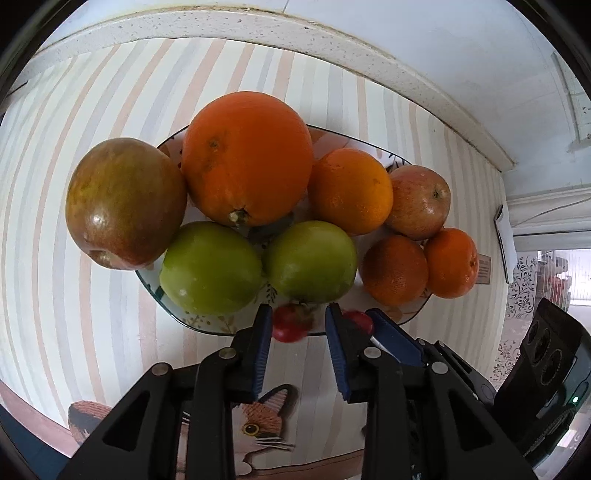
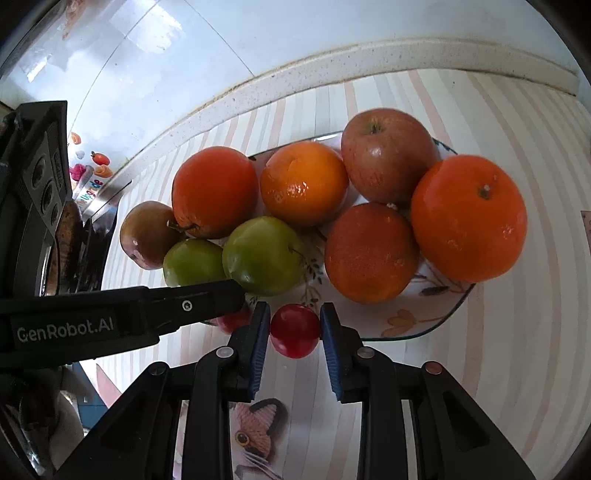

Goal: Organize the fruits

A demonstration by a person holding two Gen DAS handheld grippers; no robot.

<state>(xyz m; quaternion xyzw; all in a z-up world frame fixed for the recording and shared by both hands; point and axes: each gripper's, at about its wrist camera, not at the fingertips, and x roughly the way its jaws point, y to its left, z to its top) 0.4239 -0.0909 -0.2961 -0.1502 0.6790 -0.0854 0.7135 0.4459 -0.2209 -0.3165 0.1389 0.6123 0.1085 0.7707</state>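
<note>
A patterned plate (image 1: 207,325) (image 2: 417,328) holds oranges, apples and two green fruits (image 1: 210,262) (image 2: 264,254). In the left wrist view a small red fruit (image 1: 290,325) lies at the plate's near rim between the tips of my left gripper (image 1: 297,319). Its jaws stand open with gaps on both sides of the fruit. In the right wrist view my right gripper (image 2: 294,323) has its blue pads against both sides of a second small red fruit (image 2: 294,330) at the plate's edge. The left gripper's finger (image 2: 147,310) crosses this view from the left.
The plate sits on a striped tablecloth (image 1: 74,295) with a cat picture (image 1: 266,417). A speckled counter edge (image 1: 258,29) and white wall run behind. The right gripper's body (image 1: 546,369) shows at the right of the left view. Dark objects (image 2: 77,236) stand left of the plate.
</note>
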